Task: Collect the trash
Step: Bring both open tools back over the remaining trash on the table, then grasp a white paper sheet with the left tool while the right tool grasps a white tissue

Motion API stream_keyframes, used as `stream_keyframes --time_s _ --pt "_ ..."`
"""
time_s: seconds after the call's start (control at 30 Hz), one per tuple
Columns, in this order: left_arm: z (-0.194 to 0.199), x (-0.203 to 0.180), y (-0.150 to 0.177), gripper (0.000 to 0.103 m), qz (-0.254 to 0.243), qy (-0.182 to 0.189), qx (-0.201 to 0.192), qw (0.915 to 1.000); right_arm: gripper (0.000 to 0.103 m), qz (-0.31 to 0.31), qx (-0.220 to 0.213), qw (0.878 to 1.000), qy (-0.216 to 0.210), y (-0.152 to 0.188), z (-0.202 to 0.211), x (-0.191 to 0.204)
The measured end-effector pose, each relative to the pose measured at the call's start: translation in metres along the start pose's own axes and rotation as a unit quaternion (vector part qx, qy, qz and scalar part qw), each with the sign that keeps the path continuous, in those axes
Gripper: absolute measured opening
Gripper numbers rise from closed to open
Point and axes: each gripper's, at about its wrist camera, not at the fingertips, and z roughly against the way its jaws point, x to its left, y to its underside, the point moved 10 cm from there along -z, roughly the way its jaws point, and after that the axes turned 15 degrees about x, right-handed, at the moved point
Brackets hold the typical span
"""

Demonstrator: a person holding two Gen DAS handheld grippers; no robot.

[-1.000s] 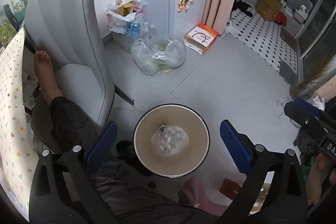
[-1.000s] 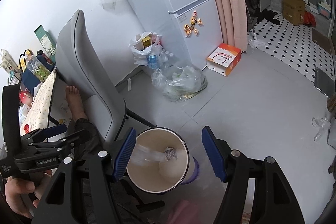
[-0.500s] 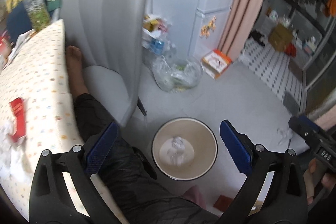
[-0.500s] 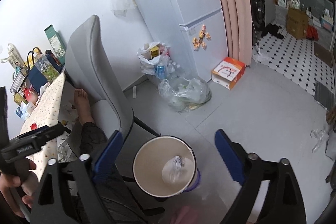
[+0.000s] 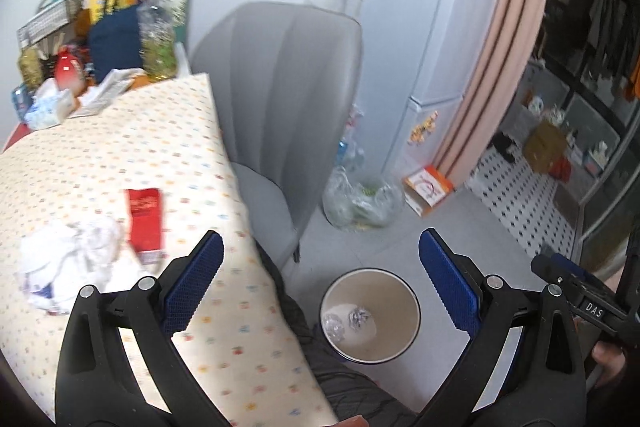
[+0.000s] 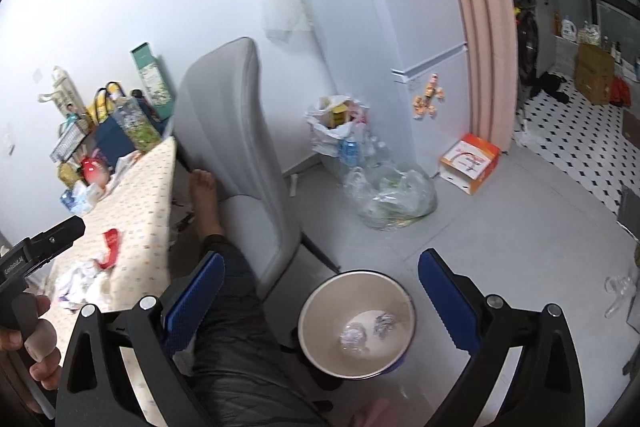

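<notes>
Both grippers empty, jaws wide: left gripper (image 5: 320, 283) nearer the crumpled tissue (image 5: 72, 255) and red packet (image 5: 145, 219), left of its fingers, packet's long axis pointing away; bin (image 5: 370, 315) between fingers.

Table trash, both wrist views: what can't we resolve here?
- Red packet: print blurred in the left wrist view.
- White crumpled pile: piece count unclear, smeared by blur.
- Bin: two wads inside; material too small to tell.
- Table left part: cut off by the fisheye edge.
</notes>
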Motion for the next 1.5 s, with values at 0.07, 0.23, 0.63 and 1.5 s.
stream_keyframes --time_s 0.07,0.23,0.63,1.5 --pt "0.013 0.013 0.003 0.097 0.009 -0.001 -0.009 0.9999 0.095 0.009 -0.001 1.000 -0.007 0.000 0.004 0.014" --pt "0.039 0.041 0.009 0.097 0.025 -0.009 -0.026 0.9993 0.095 0.037 -0.001 0.999 -0.017 0.004 0.009 0.050" --pt "0.101 0.122 0.035 0.097 0.080 -0.035 -0.076 0.9933 0.095 0.115 0.002 0.992 -0.052 0.017 0.015 0.136" --pt "0.105 0.292 0.092 0.071 0.232 -0.058 -0.056 0.9694 0.053 0.269 0.124 0.946 -0.131 0.093 -0.075 0.320"
